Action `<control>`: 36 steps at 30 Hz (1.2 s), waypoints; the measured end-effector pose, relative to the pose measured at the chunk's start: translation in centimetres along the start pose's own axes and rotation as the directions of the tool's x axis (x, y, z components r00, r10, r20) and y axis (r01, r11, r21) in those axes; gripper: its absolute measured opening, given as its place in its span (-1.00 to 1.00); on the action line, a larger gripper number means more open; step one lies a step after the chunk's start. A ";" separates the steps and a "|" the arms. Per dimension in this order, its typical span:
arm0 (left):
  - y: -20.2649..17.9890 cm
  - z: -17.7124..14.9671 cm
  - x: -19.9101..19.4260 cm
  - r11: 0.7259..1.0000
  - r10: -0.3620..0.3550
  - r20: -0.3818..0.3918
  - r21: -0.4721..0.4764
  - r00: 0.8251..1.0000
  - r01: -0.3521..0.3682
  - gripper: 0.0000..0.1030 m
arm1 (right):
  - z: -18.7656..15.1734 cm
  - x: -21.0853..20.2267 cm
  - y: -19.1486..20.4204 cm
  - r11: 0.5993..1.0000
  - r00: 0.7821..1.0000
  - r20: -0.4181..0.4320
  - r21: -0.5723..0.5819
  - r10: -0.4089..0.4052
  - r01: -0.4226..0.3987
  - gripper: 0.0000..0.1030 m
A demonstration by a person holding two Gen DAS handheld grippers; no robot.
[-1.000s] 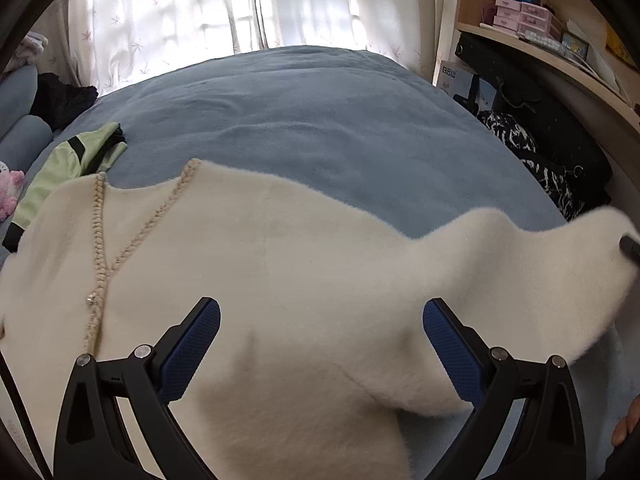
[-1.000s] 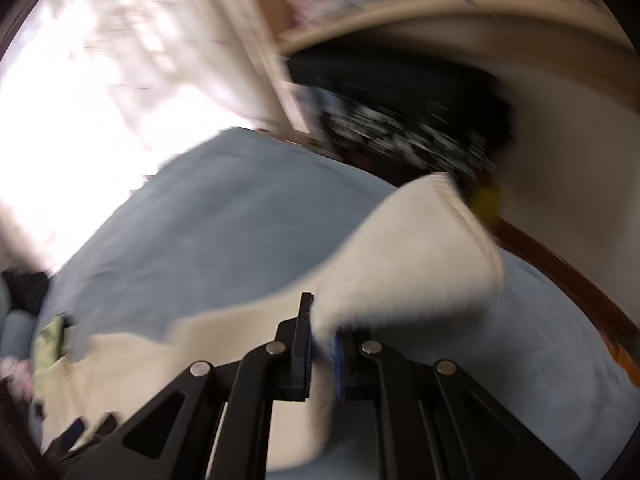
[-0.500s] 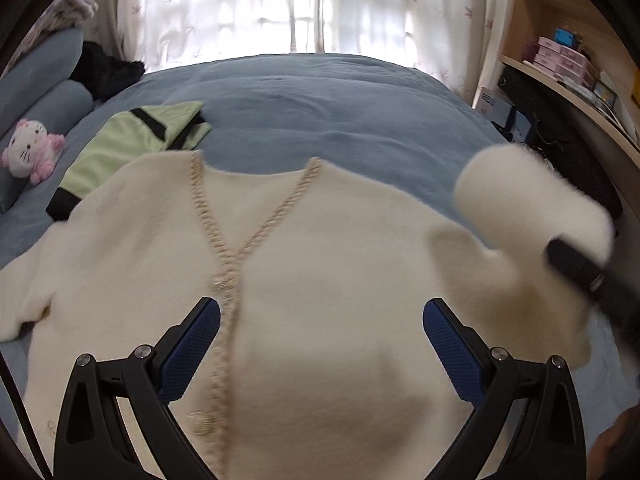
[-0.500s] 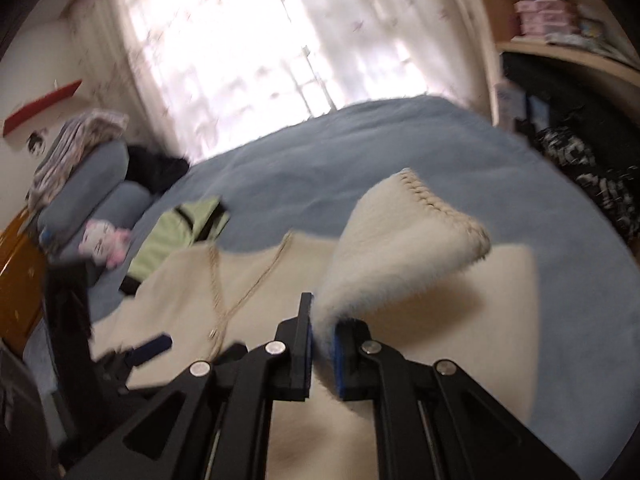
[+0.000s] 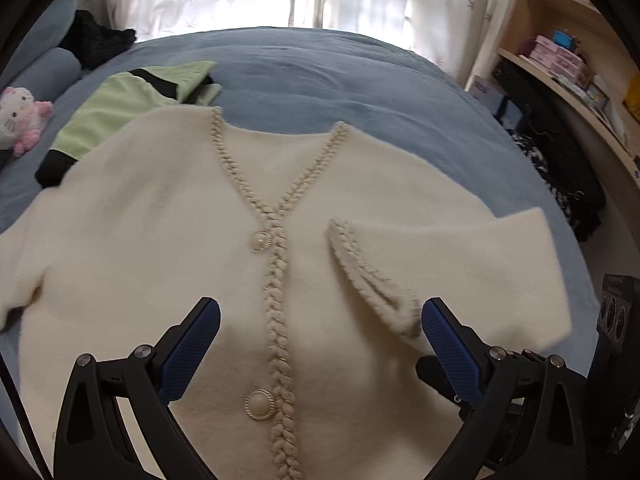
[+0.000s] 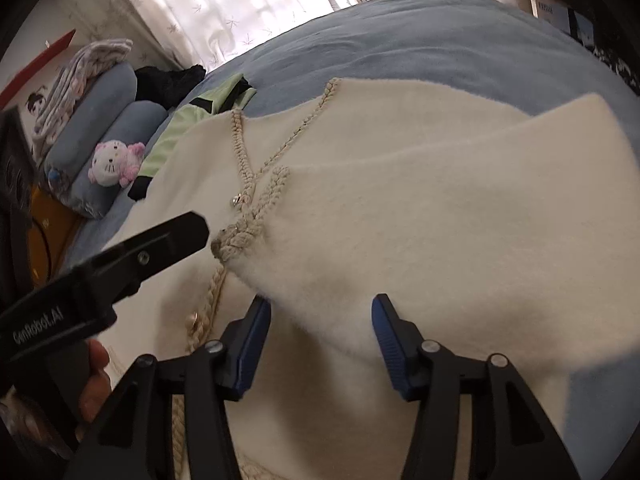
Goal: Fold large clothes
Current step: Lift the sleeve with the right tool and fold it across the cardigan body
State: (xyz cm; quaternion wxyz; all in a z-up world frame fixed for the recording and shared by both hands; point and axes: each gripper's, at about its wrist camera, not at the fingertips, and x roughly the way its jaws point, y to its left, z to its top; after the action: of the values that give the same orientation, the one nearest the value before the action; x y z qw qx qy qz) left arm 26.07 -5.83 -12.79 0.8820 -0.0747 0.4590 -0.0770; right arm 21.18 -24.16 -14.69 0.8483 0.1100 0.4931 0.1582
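cardigan point(image 5: 168, 248) sleeve folded across front

Cream fuzzy cardigan point(image 5: 168, 240) lies flat, front up, on the blue bedspread. V-neck edged in braided trim point(image 5: 276, 304), which runs down the centre placket. Two round pearl-like buttons visible on the placket: upper point(image 5: 261, 241), lower point(image 5: 260, 404). Its sleeve on the right side of the view point(image 5: 460, 264) is folded inward across the chest, braided cuff point(image 5: 366, 272) pointing toward the placket (cuff tip just beside the trim in the right wrist view point(image 6: 256, 224)). Opposite sleeve point(image 5: 24, 264) extends outward, unfolded.
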 end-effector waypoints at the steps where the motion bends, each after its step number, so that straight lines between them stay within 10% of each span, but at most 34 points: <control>1: -0.2 0.0 0.0 1.000 -0.024 -0.007 0.009 1.000 0.024 0.93 | -0.2 -0.4 0.4 1.000 1.000 0.005 -0.011 -0.006 0.006 0.03; 10: 0.0 -0.8 3.4 0.966 -0.240 -0.135 -0.127 0.961 0.224 0.75 | -1.8 -3.8 1.7 0.993 0.992 0.076 -0.049 -0.100 0.104 0.03; 17: -0.7 -1.0 7.1 0.965 -0.231 -0.213 -0.171 0.949 0.197 -0.71 | -3.8 -3.7 0.3 0.998 0.997 0.051 0.014 -0.064 0.064 0.02; 24: -3.4 2.2 1.8 0.997 -0.075 -0.021 0.001 0.997 0.075 -0.74 | -4.6 -4.3 0.1 0.999 0.997 0.058 0.014 -0.052 0.051 0.02; 30: -0.3 5.6 -4.8 0.999 0.040 0.181 0.025 0.983 -0.045 -0.74 | -4.8 -5.2 0.2 0.998 0.994 0.087 0.003 -0.067 0.067 0.02; 36: 6.9 4.4 -2.9 0.990 0.136 0.101 -0.036 0.986 -0.133 -0.73 | -5.2 -4.4 0.4 0.997 0.996 0.053 0.000 -0.073 0.073 0.02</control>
State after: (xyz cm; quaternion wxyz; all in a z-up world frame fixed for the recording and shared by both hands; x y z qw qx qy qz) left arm 28.53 1.76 -9.37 0.9065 -0.0601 0.4179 -0.0065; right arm 14.55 -25.27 -13.55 0.8664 0.0953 0.4741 0.1246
